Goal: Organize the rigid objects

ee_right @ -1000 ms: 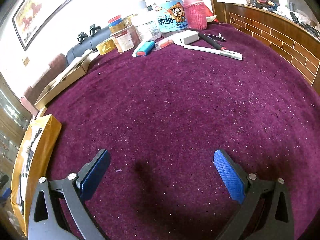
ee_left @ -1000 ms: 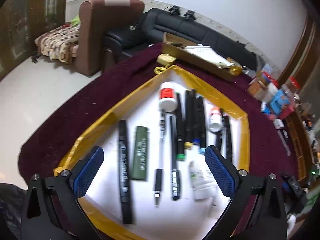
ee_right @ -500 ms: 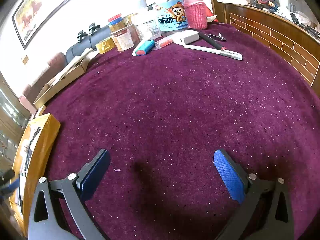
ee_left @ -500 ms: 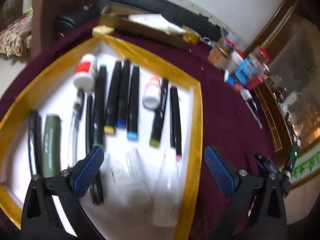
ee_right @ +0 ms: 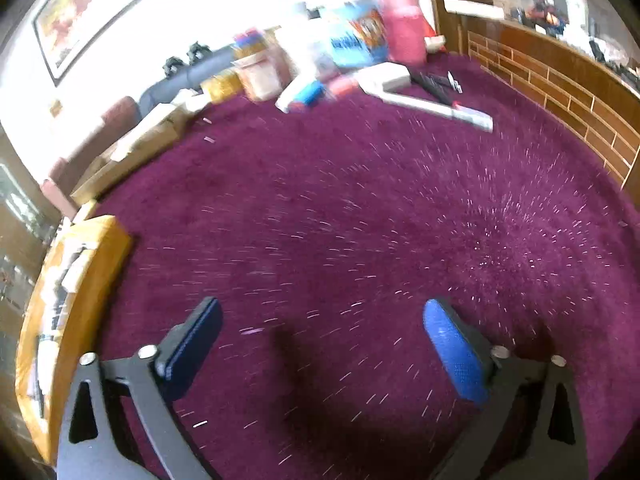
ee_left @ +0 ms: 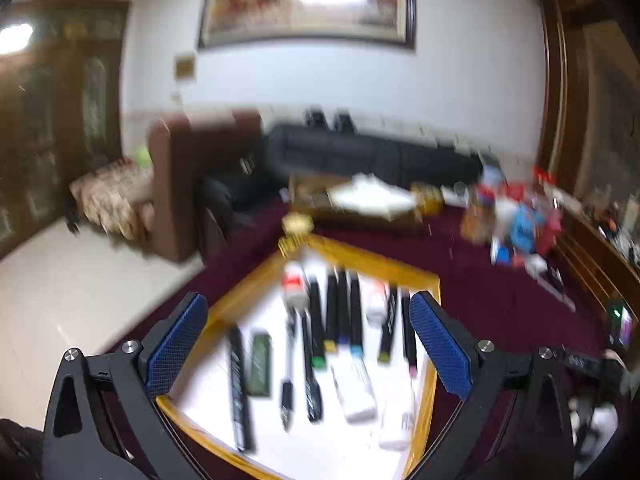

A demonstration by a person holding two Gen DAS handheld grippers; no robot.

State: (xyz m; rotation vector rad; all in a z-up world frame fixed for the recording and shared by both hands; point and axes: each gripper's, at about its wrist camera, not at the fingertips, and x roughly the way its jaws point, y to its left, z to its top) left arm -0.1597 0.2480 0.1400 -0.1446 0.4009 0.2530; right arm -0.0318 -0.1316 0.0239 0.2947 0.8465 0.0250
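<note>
Left wrist: left gripper [ee_left: 306, 346] jaws apart, empty, above tray [ee_left: 372, 264] of pens [ee_left: 340, 312]; right gripper [ee_right: 320, 344] closing, nothing between, over purple cloth [ee_right: 360, 200]

My tray [ee_left: 430, 384] sits on the counter [ee_left: 472, 280] below my left hand-held gripper [ee_left: 308, 344], with markers [ee_left: 343, 312] lying side by side in it and two tubes [ee_left: 356, 388] nearest me. Behind it lies a box [ee_left: 320, 196], then a sofa [ee_left: 372, 156]. To the right, jars and packets [ee_left: 516, 220] crowd the counter's far edge.
</note>
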